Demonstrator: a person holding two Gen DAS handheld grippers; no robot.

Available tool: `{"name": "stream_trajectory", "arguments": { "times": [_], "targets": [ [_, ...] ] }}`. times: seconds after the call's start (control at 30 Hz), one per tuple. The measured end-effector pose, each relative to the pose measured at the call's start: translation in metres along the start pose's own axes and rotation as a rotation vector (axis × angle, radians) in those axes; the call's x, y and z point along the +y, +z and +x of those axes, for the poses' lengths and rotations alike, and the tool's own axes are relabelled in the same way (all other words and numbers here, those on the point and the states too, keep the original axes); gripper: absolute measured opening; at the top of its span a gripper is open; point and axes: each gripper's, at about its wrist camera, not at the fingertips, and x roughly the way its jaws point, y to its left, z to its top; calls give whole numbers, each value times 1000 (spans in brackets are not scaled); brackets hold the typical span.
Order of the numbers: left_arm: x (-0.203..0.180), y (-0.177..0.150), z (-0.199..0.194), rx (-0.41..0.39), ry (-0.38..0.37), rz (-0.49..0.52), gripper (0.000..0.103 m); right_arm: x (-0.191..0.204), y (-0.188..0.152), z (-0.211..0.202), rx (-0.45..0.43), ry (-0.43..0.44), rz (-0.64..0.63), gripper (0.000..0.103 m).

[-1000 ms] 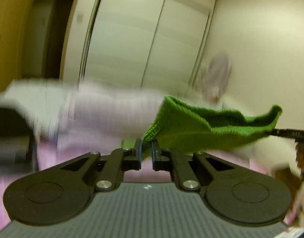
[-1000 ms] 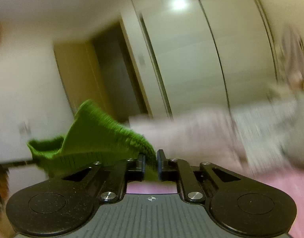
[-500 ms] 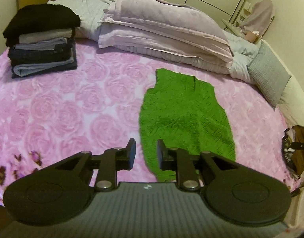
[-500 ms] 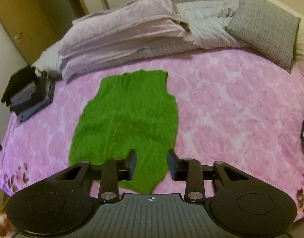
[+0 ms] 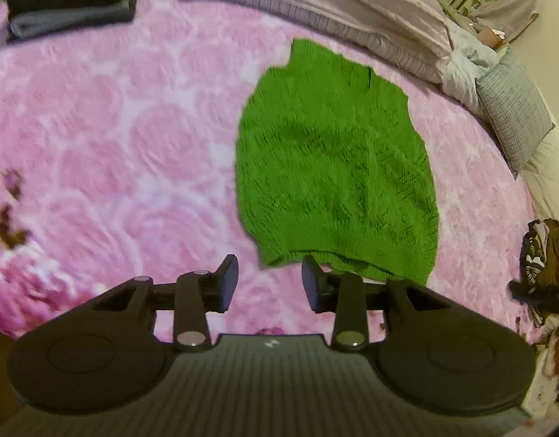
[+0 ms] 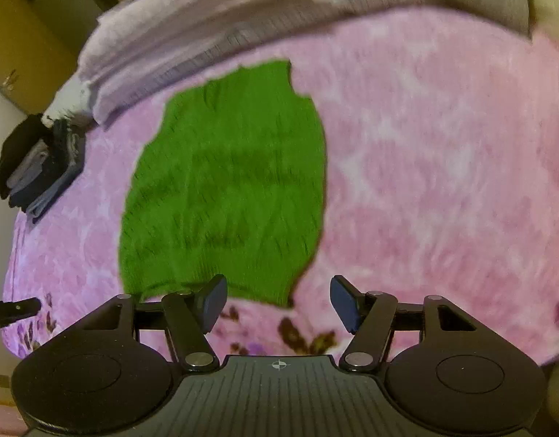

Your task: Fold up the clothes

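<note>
Vest [image 5: 334, 167] lies flat on bed [image 5: 133, 145], hem nearest me, ready for 1st fold. My L tongs [image 5: 270, 278] & R tongs [image 6: 278, 300] have just been opening; both gape w/ nothing between, near hem corners.

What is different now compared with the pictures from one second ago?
The green knit top, held up by its hem in both shut grippers before, now lies flat on the pink bedspread. The left gripper and right gripper have let go, and their jaws have just been opening, with nothing between them. The folded pile stayed put.
</note>
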Motion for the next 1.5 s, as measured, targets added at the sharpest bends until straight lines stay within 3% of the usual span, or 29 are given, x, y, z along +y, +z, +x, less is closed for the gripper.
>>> {"name": "stream_trajectory", "arguments": {
  "times": [0.17,0.33,0.43,0.53,0.57,0.63,0.67,0.8,0.93,1.0,1.03,1.1,1.17,1.23,1.3,1.4,1.5],
  "targets": [
    [18,5,59,33,-52,-117,49,-19,-9,53,59,20,124,60],
    [48,12,115,77,-103,-267,51,-44,-10,112,58,74,340,60],
    [59,13,142,104,-144,-322,57,-55,-13,140,33,108,469,60],
    [68,11,168,143,-197,-398,56,-65,-22,159,14,115,577,59],
    [69,10,173,151,-215,-420,52,-67,-23,159,-8,128,595,51],
    [66,10,177,141,-235,-414,21,-66,-23,157,-13,185,574,3],
    [64,10,176,141,-248,-394,5,-66,-23,155,-5,200,568,2],
    [50,9,137,38,-225,-125,5,-77,-26,107,-136,290,455,2],
    [34,-26,137,132,-64,151,6,-105,-48,101,-45,138,467,2],
    [23,-43,141,141,4,253,7,-96,-52,110,31,48,379,2],
    [20,-45,139,125,14,261,7,-86,-51,112,60,4,312,3],
    [21,-42,135,123,13,204,12,-72,-46,108,66,-65,229,17],
    [26,-39,129,115,2,145,20,-67,-46,104,76,-121,198,52],
    [27,-35,121,82,-11,105,20,-66,-47,95,32,-117,212,55],
    [11,-27,116,36,10,152,20,-57,-45,85,-33,-166,162,55],
    [-29,-32,117,-10,58,426,20,-23,-47,83,-62,-152,-76,55],
    [-66,-55,127,0,55,700,20,24,-64,93,-56,-144,-415,54]
  ]
}}
